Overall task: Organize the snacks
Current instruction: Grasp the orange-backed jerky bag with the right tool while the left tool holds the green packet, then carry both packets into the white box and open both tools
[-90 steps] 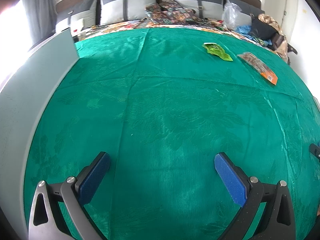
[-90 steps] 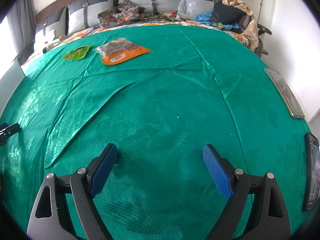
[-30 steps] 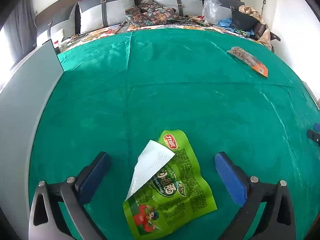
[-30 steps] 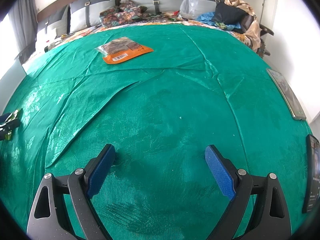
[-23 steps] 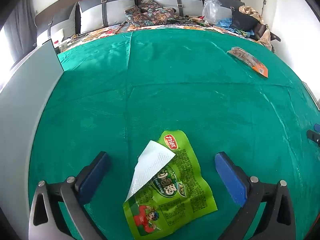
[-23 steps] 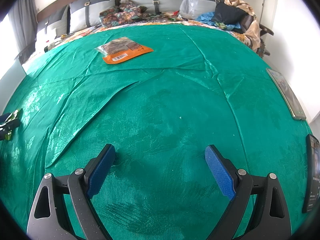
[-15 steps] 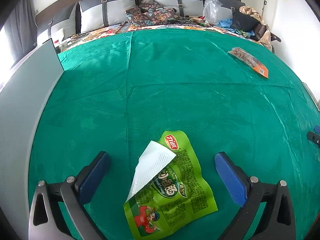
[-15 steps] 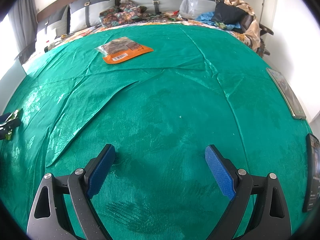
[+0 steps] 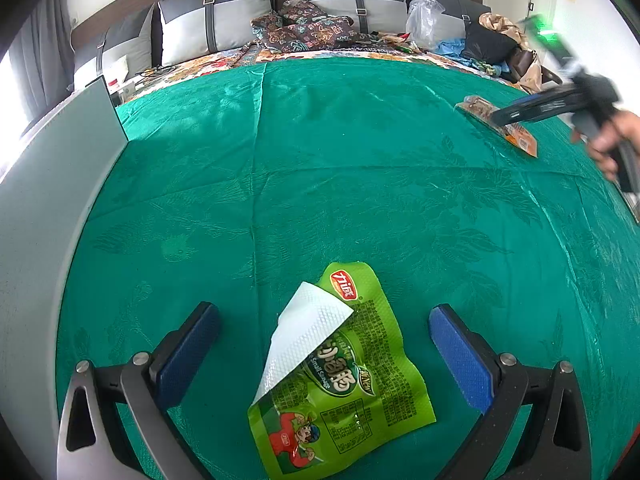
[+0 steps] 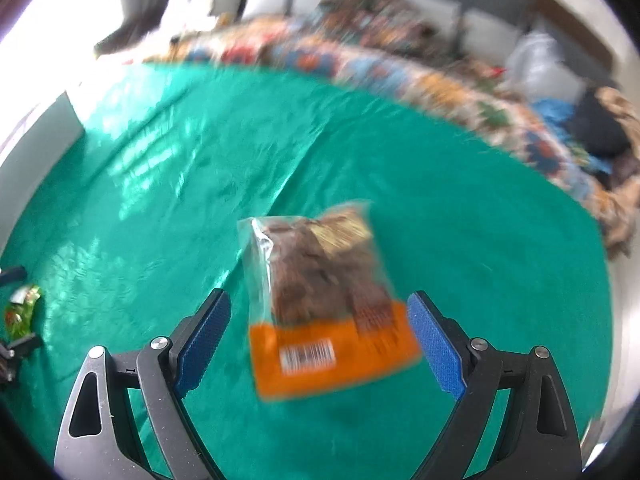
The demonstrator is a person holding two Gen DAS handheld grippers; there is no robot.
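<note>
A green sausage snack packet (image 9: 340, 376) with a folded-over white corner lies flat on the green cloth between the open fingers of my left gripper (image 9: 324, 344). An orange and clear snack bag (image 10: 324, 300) lies on the cloth between the open fingers of my right gripper (image 10: 320, 336); that view is blurred. In the left wrist view the orange bag (image 9: 516, 136) lies at the far right with the right gripper (image 9: 496, 120) over it. The green packet shows small at the left edge of the right wrist view (image 10: 20, 312).
The green cloth (image 9: 360, 160) covers a wide flat surface. A grey panel (image 9: 48, 184) stands along its left side. Grey cushions (image 9: 224, 12), patterned fabric, a plastic bag and clothes lie behind it. A hand (image 9: 612, 140) holds the right gripper.
The right gripper has swung forward and left to the orange bag, which now lies between its fingers. The left gripper has stayed still over the green packet.
</note>
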